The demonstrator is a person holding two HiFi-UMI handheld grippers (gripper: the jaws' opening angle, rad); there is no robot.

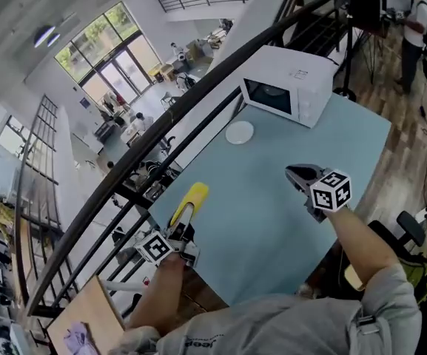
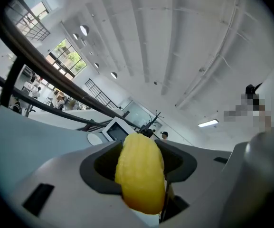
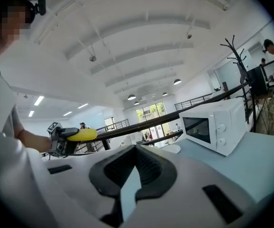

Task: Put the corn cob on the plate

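A yellow corn cob (image 1: 190,201) sticks forward out of my left gripper (image 1: 182,228), which is shut on it near the table's left edge. Seen along the left jaws, the corn cob (image 2: 140,177) fills the gap between them. The small white plate (image 1: 239,132) lies farther up the light blue table (image 1: 257,205), in front of the microwave; the same plate (image 2: 95,137) shows beyond the corn. My right gripper (image 1: 299,176) hovers over the table's right part with its jaws together and nothing in them. From the right gripper (image 3: 136,152) I see the corn cob (image 3: 82,135) at left and the plate (image 3: 172,148) ahead.
A white microwave (image 1: 287,87) stands at the table's far end, just behind the plate. A dark railing (image 1: 161,132) runs along the table's left side, with a drop to a lower floor beyond. A person (image 1: 418,28) stands at the far right.
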